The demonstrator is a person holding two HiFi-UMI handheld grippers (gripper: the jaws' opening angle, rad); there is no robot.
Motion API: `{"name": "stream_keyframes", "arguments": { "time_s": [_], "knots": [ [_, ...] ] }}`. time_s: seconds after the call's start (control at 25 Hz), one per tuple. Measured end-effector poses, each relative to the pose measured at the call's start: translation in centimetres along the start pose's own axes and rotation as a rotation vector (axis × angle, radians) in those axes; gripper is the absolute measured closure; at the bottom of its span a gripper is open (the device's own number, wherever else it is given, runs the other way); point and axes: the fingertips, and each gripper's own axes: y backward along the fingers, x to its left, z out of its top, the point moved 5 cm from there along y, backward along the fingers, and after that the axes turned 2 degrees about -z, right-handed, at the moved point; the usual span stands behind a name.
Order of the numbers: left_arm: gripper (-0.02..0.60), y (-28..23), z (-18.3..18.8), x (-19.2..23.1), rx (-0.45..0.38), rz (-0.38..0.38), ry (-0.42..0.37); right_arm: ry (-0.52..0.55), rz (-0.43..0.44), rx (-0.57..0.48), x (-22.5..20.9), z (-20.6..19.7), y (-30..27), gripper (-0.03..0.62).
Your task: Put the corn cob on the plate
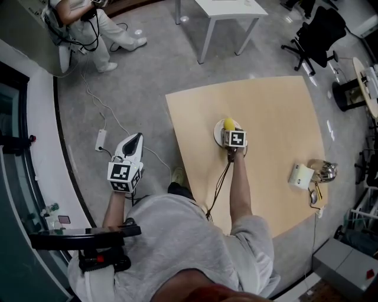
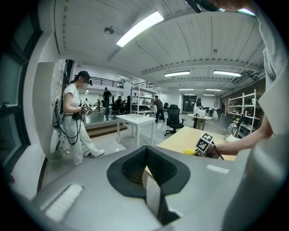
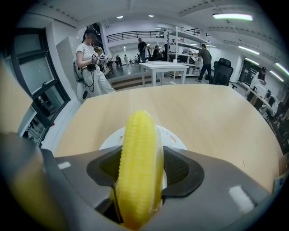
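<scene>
A yellow corn cob (image 3: 137, 167) stands lengthwise between the jaws of my right gripper (image 3: 139, 173), which is shut on it. Below it lies a white plate (image 3: 174, 135) on the wooden table; the cob hangs over the plate. From the head view the cob's tip (image 1: 228, 124) pokes out past the right gripper (image 1: 231, 132), above the plate (image 1: 217, 133). My left gripper (image 1: 133, 143) is held off the table's left side over the floor, its jaws (image 2: 145, 173) shut with nothing between them.
The light wooden table (image 1: 277, 124) carries a white box (image 1: 300, 175) and a shiny metal object (image 1: 324, 171) near its right edge. A person (image 1: 94, 23) stands at the far left. A white table (image 1: 227, 12), office chair (image 1: 316, 35) and power strip (image 1: 100, 140) are around.
</scene>
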Motion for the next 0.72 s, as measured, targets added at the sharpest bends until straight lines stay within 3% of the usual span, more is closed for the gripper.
{"name": "stream_keyframes", "arguments": {
  "time_s": [0.2,0.72],
  "knots": [
    [0.563,0.1,-0.1,0.1,-0.007,0.002,0.002,-0.045,-0.015,0.020,-0.2,-0.4,0.2,0.322],
    [0.563,1.2,-0.1,-0.2,-0.040,-0.019,-0.001,-0.027,-0.035,-0.048,-0.4,0.3,2.6,0.316]
  ]
}}
